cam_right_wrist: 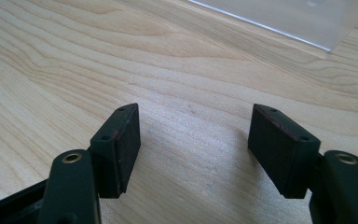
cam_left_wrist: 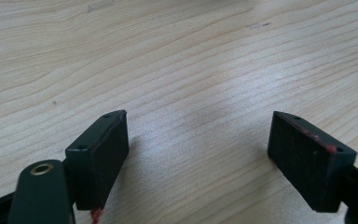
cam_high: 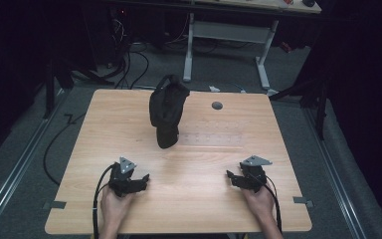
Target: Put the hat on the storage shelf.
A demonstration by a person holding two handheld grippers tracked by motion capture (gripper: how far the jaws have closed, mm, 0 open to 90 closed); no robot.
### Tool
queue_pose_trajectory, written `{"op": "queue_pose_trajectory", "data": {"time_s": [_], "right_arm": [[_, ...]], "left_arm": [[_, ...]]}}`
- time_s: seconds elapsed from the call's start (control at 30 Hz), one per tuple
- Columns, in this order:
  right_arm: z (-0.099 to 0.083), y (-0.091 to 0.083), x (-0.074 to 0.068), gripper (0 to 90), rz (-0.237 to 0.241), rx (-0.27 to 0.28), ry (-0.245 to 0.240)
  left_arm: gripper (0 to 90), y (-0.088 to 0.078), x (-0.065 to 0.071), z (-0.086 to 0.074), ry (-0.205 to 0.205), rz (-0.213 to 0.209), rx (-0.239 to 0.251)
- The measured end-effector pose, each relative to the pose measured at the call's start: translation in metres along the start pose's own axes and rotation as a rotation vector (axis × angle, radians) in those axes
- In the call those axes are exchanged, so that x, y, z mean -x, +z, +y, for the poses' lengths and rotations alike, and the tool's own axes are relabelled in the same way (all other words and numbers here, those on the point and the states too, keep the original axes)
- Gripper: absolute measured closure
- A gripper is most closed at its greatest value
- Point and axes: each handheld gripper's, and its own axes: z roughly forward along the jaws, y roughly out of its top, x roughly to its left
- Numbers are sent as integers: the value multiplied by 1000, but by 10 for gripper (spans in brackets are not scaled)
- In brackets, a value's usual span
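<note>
Left hand: the left hand [cam_high: 113, 205] rests on the near edge of the light wooden table [cam_high: 129, 219] and holds the black two-jaw left gripper [cam_high: 140, 180].
Left jaws: they stand wide apart, with nothing between them but bare wood. The pads [cam_left_wrist: 103, 158] are just above the table top.
Right hand: the right hand [cam_high: 259, 201] rests on the near edge too, at the other side, and holds the black two-jaw right gripper [cam_high: 232, 177].
Right jaws: wide apart as well, and they hold nothing. The right gripper view shows bare wood between the pads [cam_right_wrist: 282, 148].
Clear sheet: a thin see-through plastic sheet [cam_high: 211, 138] lies flat past the grippers, near the middle of the table.
Bag: the soft black cloth bag [cam_high: 166, 113] stands up tall past the middle of the table, its foot touching the left end of the clear sheet. Its long side runs up and down, and it leans a little.
Which way: the bag is far ahead of both grippers, between them but a bit more to the left side.
Nearer hand: I think the left hand is a little closer to the bag, so it has the shorter reach.
Far off: a small grey round cap [cam_high: 217, 105] sits near the far edge.
</note>
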Motion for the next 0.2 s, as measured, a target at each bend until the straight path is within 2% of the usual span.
{"op": "queue_pose_trajectory", "data": {"time_s": [0.2], "right_arm": [[0, 0, 0, 345, 1, 0, -1]], "left_arm": [[203, 0, 0, 0, -3, 2, 1]]}}
